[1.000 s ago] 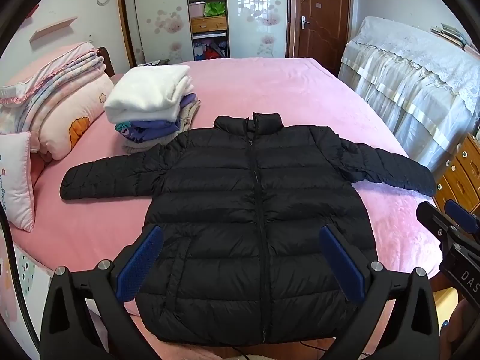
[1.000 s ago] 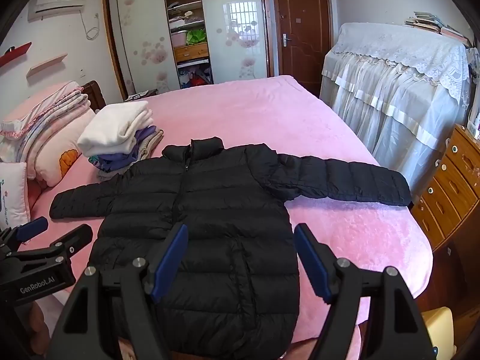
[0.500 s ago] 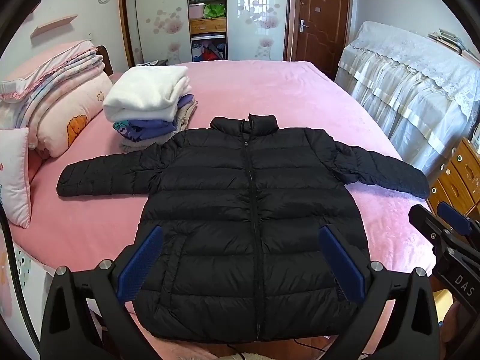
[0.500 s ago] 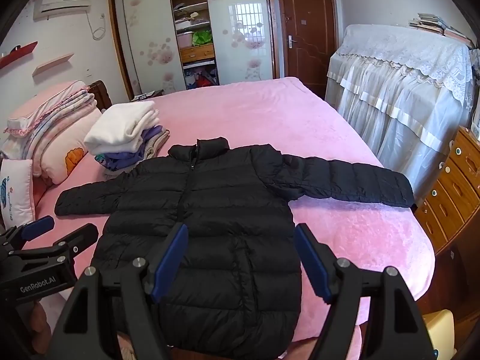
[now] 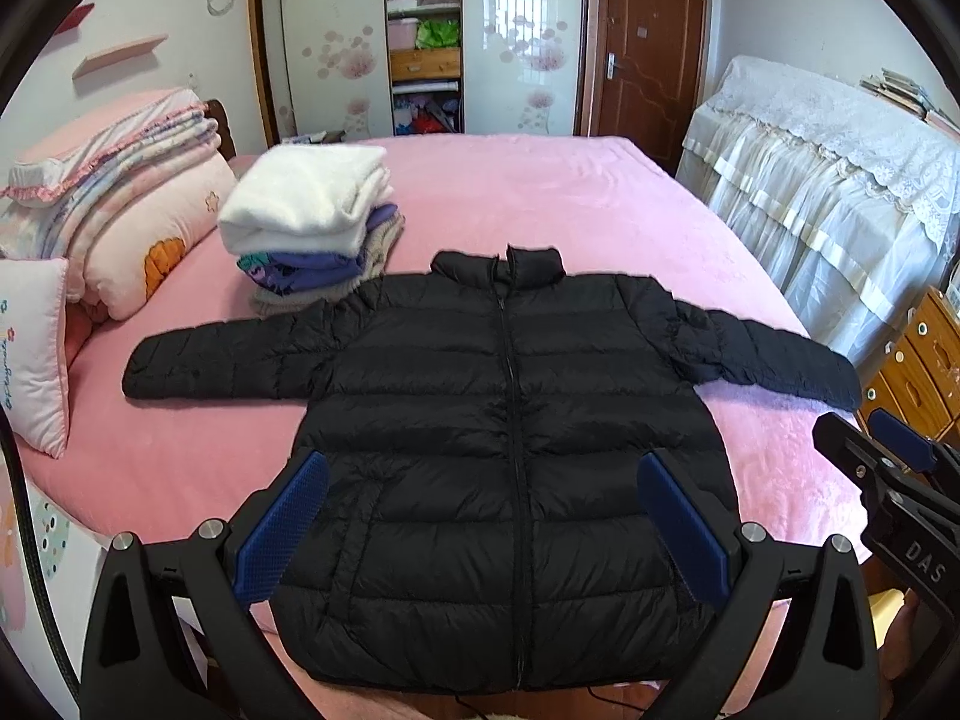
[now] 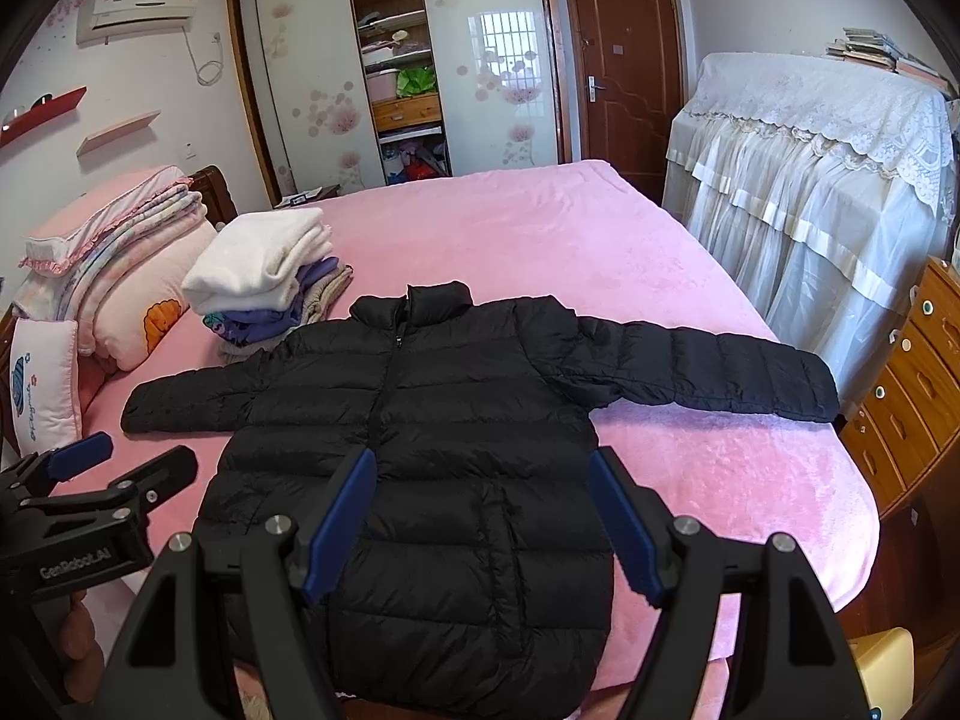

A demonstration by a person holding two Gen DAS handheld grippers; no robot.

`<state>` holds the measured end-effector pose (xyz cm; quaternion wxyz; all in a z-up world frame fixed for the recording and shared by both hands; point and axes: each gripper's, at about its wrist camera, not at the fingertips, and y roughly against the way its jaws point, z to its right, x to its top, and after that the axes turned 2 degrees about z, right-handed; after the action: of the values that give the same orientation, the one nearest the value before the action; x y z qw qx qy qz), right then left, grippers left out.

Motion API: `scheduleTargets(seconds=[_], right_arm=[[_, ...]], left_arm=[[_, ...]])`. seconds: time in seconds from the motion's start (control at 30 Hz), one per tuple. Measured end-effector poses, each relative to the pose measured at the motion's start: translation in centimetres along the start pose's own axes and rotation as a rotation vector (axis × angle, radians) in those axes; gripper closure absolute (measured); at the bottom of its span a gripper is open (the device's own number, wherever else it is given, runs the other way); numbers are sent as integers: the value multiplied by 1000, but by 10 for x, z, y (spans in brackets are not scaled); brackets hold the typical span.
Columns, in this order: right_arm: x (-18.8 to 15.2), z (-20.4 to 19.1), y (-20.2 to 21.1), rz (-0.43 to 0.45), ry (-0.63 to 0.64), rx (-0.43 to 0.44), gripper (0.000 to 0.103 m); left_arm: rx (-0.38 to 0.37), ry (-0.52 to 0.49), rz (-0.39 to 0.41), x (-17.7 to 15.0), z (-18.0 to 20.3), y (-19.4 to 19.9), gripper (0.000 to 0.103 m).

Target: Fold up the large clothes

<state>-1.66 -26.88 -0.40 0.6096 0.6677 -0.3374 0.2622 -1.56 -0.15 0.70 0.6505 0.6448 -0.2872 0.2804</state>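
A black puffer jacket (image 5: 504, 420) lies flat and zipped on the pink bed (image 5: 540, 198), collar away from me, both sleeves spread out to the sides. It also shows in the right wrist view (image 6: 432, 420). My left gripper (image 5: 480, 522) is open and empty, held above the jacket's hem. My right gripper (image 6: 486, 516) is open and empty, above the hem's right half. The right gripper also shows in the left wrist view (image 5: 882, 450), beyond the jacket's right side. The left gripper also shows in the right wrist view (image 6: 114, 462), beside the left sleeve.
A stack of folded clothes (image 5: 306, 222) topped by a white one sits on the bed behind the jacket's left shoulder. Pillows and folded quilts (image 5: 114, 192) lie at the left. A lace-covered cabinet (image 5: 828, 180) and a wooden dresser (image 6: 918, 384) stand at the right.
Both grippers have drawn back and up a little from the bed, so the jacket sits smaller and farther in view. Jaws stay open. The jacket has not moved.
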Motion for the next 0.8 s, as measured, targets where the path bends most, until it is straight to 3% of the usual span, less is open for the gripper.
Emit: scheduleTargets(seconds=[0.8], right_arm=[[11,-38,-12,-32,66,-33,29]], left_arm=[[-36,-19,-3,2,-10,-1,1]])
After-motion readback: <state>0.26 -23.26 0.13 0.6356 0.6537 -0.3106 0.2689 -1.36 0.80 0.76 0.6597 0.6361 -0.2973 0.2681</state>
